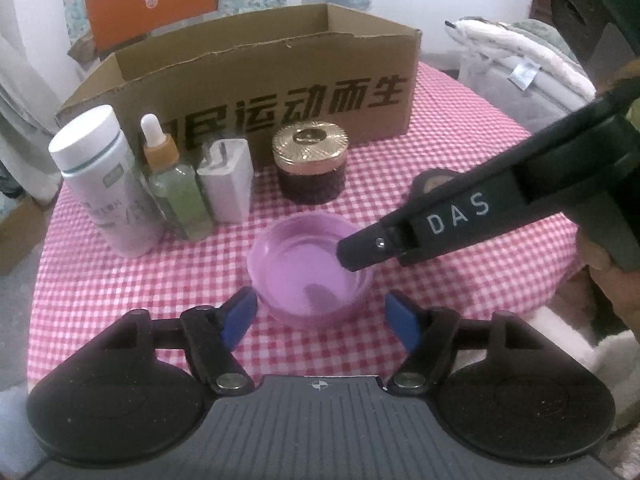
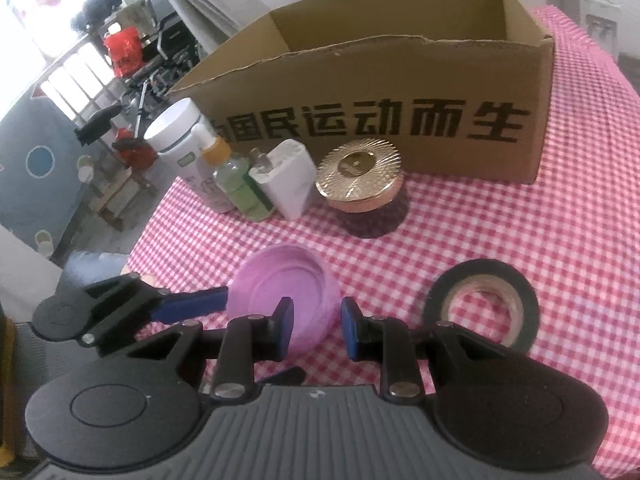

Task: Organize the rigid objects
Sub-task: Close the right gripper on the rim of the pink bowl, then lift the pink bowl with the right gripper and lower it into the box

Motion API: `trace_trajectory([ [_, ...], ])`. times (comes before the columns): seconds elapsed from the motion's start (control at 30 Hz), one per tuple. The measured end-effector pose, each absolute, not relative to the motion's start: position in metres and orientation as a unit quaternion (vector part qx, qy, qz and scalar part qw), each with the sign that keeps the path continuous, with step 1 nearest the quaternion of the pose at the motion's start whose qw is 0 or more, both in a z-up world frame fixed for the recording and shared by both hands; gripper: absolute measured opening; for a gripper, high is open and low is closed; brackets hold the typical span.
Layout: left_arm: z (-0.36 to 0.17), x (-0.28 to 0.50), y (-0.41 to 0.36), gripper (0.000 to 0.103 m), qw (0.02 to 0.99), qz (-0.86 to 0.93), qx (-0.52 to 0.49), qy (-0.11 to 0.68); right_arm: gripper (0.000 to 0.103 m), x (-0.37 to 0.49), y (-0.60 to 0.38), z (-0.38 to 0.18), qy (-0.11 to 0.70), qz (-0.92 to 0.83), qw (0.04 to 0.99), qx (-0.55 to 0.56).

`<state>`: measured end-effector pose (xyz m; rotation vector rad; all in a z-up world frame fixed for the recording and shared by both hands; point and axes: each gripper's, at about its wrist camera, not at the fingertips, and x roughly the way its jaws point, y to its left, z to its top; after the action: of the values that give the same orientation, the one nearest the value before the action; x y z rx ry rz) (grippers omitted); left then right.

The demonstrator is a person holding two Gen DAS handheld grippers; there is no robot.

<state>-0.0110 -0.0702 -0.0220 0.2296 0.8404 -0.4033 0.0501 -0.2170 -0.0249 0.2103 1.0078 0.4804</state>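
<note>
Both grippers converge on one thing, a shallow pink plastic dish [image 1: 310, 276] sitting rim-up on the red-checked tablecloth [image 1: 460, 168].

From the left wrist view, the left gripper [image 1: 320, 314] is spread wide, its blue pads flanking the near wall of the dish low in the frame; the left pad looks close to or touching the wall, the right pad stands clear. The dish lies straight ahead, centred between the fingers. The right gripper [image 1: 360, 254] reaches in from the right edge, its black finger tip over the dish's far-right rim. Behind, in a row at centre left, stand a white-capped bottle [image 1: 100, 176], a green dropper bottle [image 1: 176, 188], a white charger block [image 1: 226, 180] and a gold-lidded jar [image 1: 310, 164], all before the open cardboard box [image 1: 256, 92].

From the right wrist view, the right gripper [image 2: 316, 330] is open at a middling width and straddles the dish wall [image 2: 316, 312]: its left pad sits inside the bowl, its right pad outside, neither clearly pressing. The left gripper [image 2: 192, 306] comes in from the lower left with one blue pad at the dish's rim. A roll of black tape [image 2: 480, 304] lies just right of the dish.

Being round, the dish offers no long axis; the right gripper looks better placed to pinch the wall and lift toward the box.
</note>
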Motion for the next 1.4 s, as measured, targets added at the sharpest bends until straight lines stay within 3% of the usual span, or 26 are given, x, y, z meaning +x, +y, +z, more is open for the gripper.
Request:
trace_trajectory([
  [0.17, -0.023, 0.002, -0.066, 0.082, 0.88, -0.196, 0.098, 0.421, 0.028, 0.053, -0.215, -0.026, 0.473, 0.23, 0.846, 0.094],
  [0.47, -0.029, 0.013, -0.08, 0.083, 0.877, -0.198, 0.114, 0.423, 0.028, 0.054, -0.209, -0.034, 0.472, 0.232, 0.846, 0.086],
  [0.73, -0.032, 0.015, -0.082, 0.071, 0.884, -0.19, 0.118, 0.411, 0.028, 0.053, -0.207, -0.034, 0.463, 0.234, 0.851, 0.084],
  [0.87, -0.029, 0.014, -0.078, 0.071, 0.884, -0.188, 0.114, 0.412, 0.028, 0.052, -0.207, -0.035, 0.462, 0.231, 0.852, 0.09],
  [1.17, -0.004, 0.002, -0.08, 0.071, 0.901, -0.181, 0.127, 0.375, 0.028, 0.042, -0.208, -0.013, 0.434, 0.228, 0.867, 0.091],
  [1.4, 0.044, -0.006, -0.088, 0.071, 0.927, -0.163, 0.158, 0.297, 0.028, 0.036, -0.216, 0.035, 0.367, 0.231, 0.896, 0.096],
])
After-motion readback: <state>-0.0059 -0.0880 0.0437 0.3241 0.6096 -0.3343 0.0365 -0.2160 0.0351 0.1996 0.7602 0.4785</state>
